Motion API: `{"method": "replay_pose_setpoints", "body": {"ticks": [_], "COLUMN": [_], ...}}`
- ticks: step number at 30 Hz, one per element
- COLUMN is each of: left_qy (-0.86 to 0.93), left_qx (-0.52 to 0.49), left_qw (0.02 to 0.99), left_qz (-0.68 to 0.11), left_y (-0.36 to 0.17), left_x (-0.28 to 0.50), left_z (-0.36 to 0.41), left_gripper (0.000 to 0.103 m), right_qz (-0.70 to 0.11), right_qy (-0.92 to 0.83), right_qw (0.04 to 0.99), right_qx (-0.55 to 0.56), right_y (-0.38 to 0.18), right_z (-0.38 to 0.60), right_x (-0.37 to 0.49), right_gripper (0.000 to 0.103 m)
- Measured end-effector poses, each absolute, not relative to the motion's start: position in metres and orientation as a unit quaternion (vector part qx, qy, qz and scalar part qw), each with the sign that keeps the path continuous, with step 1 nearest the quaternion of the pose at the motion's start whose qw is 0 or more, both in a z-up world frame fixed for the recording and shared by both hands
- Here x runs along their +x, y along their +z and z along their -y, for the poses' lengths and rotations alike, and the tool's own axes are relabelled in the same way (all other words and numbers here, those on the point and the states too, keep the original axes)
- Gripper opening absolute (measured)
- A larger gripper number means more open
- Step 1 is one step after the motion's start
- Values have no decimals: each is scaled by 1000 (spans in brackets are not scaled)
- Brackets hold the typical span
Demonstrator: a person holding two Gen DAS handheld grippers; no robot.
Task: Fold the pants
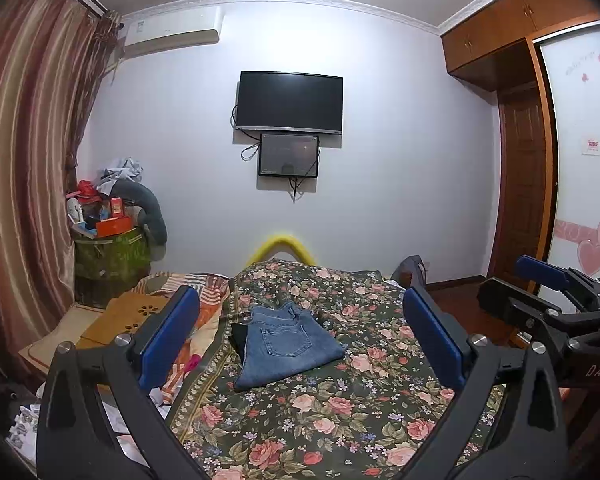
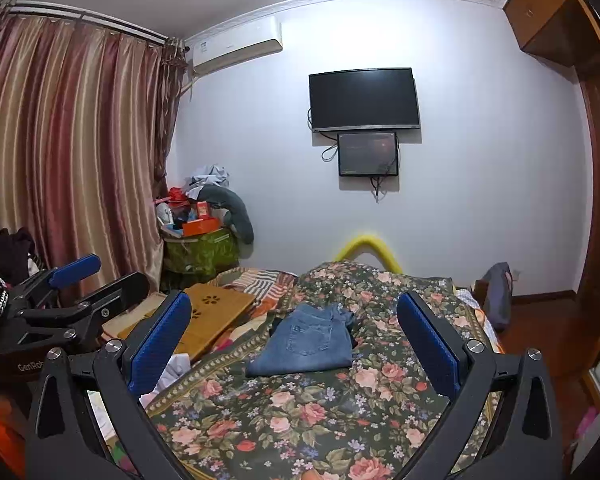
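A pair of blue jeans (image 1: 286, 344) lies folded into a compact rectangle on the floral bedspread (image 1: 340, 412), back pocket up. It also shows in the right wrist view (image 2: 308, 344). My left gripper (image 1: 300, 332) is open and empty, held above the bed short of the jeans. My right gripper (image 2: 296, 336) is open and empty too, held at a similar height. The right gripper shows at the right edge of the left wrist view (image 1: 560, 292); the left gripper shows at the left edge of the right wrist view (image 2: 80, 284).
A wooden board (image 2: 216, 312) and striped bedding lie on the bed's left side. A cluttered green bin (image 1: 112, 252) stands in the corner by the curtain (image 1: 24, 160). A yellow padded footboard (image 1: 282, 246), a wall TV (image 1: 290, 102) and a wardrobe (image 1: 532, 160) are beyond.
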State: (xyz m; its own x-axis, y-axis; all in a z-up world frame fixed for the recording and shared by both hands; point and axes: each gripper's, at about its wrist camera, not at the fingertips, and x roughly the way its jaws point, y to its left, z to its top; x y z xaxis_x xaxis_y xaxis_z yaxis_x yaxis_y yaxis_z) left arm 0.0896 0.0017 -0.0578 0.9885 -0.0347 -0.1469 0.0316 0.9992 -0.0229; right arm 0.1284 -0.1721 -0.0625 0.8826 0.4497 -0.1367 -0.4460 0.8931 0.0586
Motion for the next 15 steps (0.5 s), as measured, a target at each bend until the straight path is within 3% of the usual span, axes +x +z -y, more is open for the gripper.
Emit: {"method": "replay_pose_setpoints", "body": {"ticks": [15], "left_qy": [-23], "left_qx": [-6], "left_qw": [996], "left_qz": [-80], "left_y": [-60], "left_x": [91], "left_z": [-3], "left_gripper": [103], "right_qz": [-76], "right_qy": [229], "right_qw": [970], "right_qx": [18], "right_y": [-62], "right_z": [170], "right_x": [129], "right_gripper": [102]}}
